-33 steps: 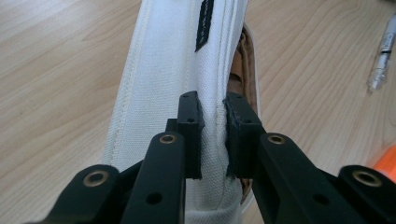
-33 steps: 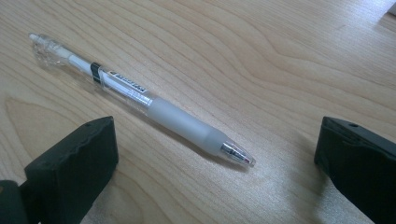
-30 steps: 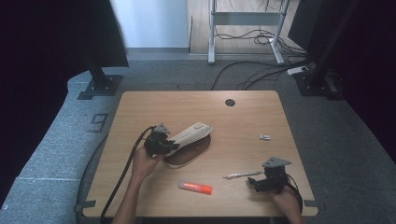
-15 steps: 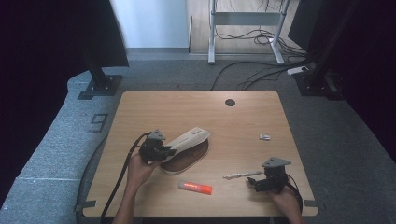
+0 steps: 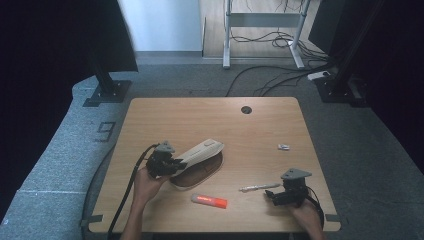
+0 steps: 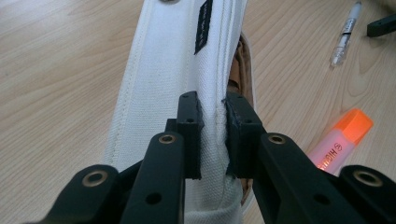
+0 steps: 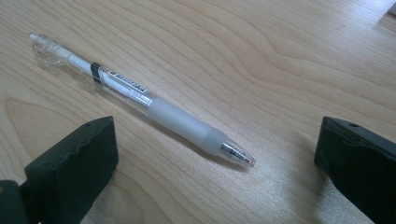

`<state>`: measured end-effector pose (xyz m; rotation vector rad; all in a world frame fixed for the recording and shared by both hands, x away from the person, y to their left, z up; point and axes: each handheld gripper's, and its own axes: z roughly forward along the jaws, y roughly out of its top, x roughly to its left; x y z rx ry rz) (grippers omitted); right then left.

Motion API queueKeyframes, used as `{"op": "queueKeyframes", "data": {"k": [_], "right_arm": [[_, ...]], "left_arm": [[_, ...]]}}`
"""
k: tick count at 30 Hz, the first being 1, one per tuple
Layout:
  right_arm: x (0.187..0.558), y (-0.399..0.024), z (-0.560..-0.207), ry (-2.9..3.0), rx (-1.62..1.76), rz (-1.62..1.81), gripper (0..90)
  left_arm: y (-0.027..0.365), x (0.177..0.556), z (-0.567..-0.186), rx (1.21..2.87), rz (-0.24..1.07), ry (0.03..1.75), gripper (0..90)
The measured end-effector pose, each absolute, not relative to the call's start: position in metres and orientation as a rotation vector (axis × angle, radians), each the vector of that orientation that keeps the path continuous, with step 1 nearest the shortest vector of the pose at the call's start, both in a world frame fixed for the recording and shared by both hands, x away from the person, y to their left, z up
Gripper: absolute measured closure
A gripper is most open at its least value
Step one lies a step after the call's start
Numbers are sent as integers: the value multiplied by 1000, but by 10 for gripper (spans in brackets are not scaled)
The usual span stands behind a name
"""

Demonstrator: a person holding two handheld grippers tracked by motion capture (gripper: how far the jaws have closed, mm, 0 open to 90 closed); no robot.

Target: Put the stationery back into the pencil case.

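high view first: cream canvas pencil case (image 5: 199, 152) lying near the middle of the table (image 5: 210, 115), its flap lifted off the brown leather base (image 5: 200, 175) and slanting up toward the far right. left gripper (image 5: 170, 164) at the near-left end of the case, clamped on the flap. left gripper view confirms it: jaws drawn narrow, pads pinching a fold of the white canvas (image 6: 168, 70) between them, brown lining peeping out just right of the fold. orange highlighter (image 5: 210, 200) lying flat just in front of the case, toward the person; clear pen (image 5: 259, 187) to the right of the case, well apart from it; small pale object (image 5: 283, 147) farther right of the case, too small to identify. right gripper (image 5: 276, 196) resting low beyond the pen, on the side away from the case. right gripper view: jaws spread wide, nothing between the pads, pen (image 7: 140, 95) lying on the wood just ahead of them, tip pointing toward the gap. judged step: holding the case open with the left while lining up the right for a pick of the pen. next move, likely: easing the right gripper forward until the frosted grip section sits between the pads, closing gently across the barrel, then lifting and carrying toward the opened case; keeping the left pinch firm so the flap stays up.
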<state>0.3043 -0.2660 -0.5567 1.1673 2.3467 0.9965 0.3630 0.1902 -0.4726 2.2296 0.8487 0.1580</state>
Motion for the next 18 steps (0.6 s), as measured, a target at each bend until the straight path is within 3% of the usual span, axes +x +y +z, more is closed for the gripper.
{"op": "queueKeyframes", "data": {"k": [18], "right_arm": [[303,-274,-542,2357,1172,1046,0]], "left_arm": [[191,363,-473,2224,148,846,768]]}}
